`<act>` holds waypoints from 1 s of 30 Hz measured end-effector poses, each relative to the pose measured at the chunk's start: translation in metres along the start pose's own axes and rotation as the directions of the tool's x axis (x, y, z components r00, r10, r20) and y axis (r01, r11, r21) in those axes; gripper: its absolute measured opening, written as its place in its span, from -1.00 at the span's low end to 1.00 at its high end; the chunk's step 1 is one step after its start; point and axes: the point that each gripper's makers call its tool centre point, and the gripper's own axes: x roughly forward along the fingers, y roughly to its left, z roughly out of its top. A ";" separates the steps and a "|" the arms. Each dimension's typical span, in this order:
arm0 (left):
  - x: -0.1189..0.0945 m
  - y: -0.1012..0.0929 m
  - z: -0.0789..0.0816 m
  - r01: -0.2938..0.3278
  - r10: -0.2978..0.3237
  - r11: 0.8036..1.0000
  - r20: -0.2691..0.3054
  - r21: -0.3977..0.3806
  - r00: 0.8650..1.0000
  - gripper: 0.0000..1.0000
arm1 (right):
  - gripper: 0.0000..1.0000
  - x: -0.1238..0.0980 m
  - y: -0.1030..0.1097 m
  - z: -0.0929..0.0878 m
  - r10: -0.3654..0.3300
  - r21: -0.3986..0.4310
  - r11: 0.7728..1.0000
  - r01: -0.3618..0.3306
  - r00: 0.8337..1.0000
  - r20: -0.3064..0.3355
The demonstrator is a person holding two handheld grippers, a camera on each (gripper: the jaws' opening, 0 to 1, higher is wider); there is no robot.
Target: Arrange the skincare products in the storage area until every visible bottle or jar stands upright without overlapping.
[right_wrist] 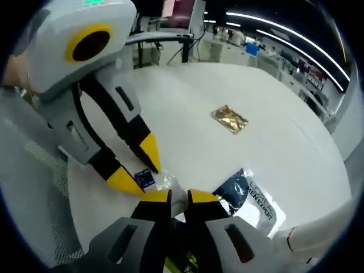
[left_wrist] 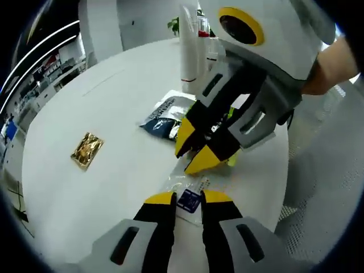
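Big white round table [left_wrist: 102, 108] takes up most of the scene. Toward its far edge in the left gripper view stands a tall white bottle [left_wrist: 188, 48], upright, with a couple of smaller bottles just behind it that I can't make out well. Near the middle lies a dark blue and white pouch [left_wrist: 162, 116], flat. Off on its own, well apart from the rest, is a little gold sachet [left_wrist: 86, 150], also flat.

Smallest thing is a clear plastic packet [left_wrist: 190, 190] with a dark blue label, and both tools are on it. The left gripper [left_wrist: 187, 199] has its jaws nearly together, pinching one end. The right gripper [right_wrist: 172, 198] looks clamped on the other end, jaws close together too, right beside the pouch.

My guess is they're sorting or opening this packet, so the arranging itself has barely started. Next move probably calls for a steady two-handed pull without crumpling it, then getting it somewhere it doesn't overlap the pouch.
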 end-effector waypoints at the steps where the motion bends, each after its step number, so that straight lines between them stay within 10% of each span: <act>1: 0.000 -0.001 0.000 0.000 0.000 1.000 -0.001 -0.001 1.000 -0.68 | -0.73 -0.001 0.000 0.002 0.002 0.005 1.000 -0.002 1.000 0.009; 30: -0.015 0.000 0.011 -0.038 0.038 0.999 0.006 -0.016 0.999 -0.53 | -0.28 -0.051 -0.007 -0.020 -0.067 0.072 0.995 0.066 0.998 0.011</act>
